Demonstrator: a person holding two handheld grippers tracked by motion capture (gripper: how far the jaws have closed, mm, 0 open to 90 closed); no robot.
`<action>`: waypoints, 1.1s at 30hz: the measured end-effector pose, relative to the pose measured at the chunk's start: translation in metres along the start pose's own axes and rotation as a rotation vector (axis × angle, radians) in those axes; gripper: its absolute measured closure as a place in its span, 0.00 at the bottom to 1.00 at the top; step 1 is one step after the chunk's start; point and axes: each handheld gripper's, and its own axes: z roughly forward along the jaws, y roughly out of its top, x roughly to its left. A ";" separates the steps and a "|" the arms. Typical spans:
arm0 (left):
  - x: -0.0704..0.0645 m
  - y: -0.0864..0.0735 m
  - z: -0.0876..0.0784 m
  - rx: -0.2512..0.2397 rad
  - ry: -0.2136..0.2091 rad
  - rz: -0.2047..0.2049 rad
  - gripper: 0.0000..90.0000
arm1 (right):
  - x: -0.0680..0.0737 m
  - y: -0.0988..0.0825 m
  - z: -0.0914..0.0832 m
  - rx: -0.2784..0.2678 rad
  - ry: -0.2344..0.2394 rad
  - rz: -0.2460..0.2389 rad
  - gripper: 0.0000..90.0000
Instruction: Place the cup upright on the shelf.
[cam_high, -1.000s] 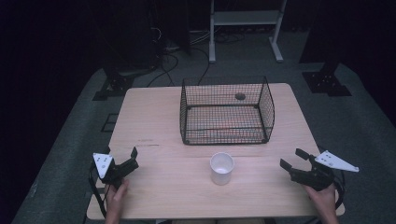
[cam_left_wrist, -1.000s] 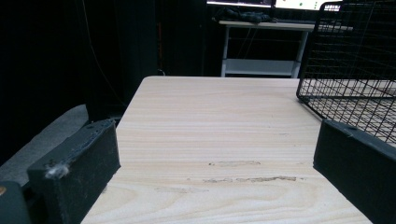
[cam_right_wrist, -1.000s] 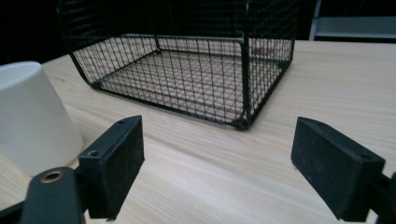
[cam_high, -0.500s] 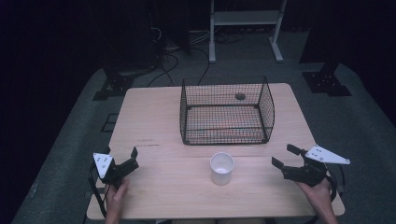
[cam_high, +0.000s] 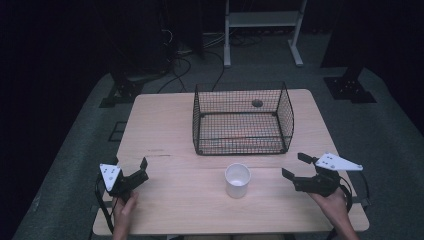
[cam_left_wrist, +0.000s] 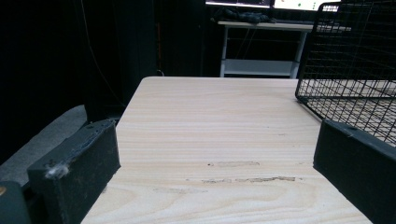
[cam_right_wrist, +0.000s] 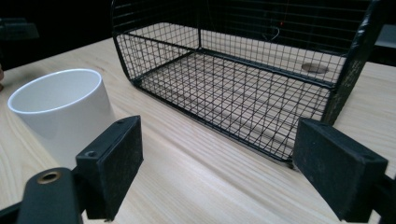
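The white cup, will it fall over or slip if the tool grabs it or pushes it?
The white cup looks smooth and glossy, so it may slip between the pads. It stands upright and narrows toward its base, so a push near the rim could probably tip it. It seems empty, so it is likely light. The right tool stands open beside it, not touching.

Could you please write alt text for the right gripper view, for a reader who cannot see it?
The right gripper hangs open above a wooden table, nothing between its black jaws. A white cup stands upright beyond its left jaw, and an empty black wire basket sits farther back.
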 end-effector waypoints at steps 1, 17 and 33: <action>0.000 0.000 0.000 0.000 0.001 0.002 0.00 | 0.001 0.001 0.001 0.001 0.005 0.001 0.17; 0.000 0.000 0.000 0.000 -0.002 0.002 0.00 | 0.023 0.005 0.021 0.050 0.092 -0.039 0.15; 0.000 0.000 0.000 -0.001 -0.004 0.000 0.00 | 0.041 0.006 0.029 0.089 0.178 -0.066 0.12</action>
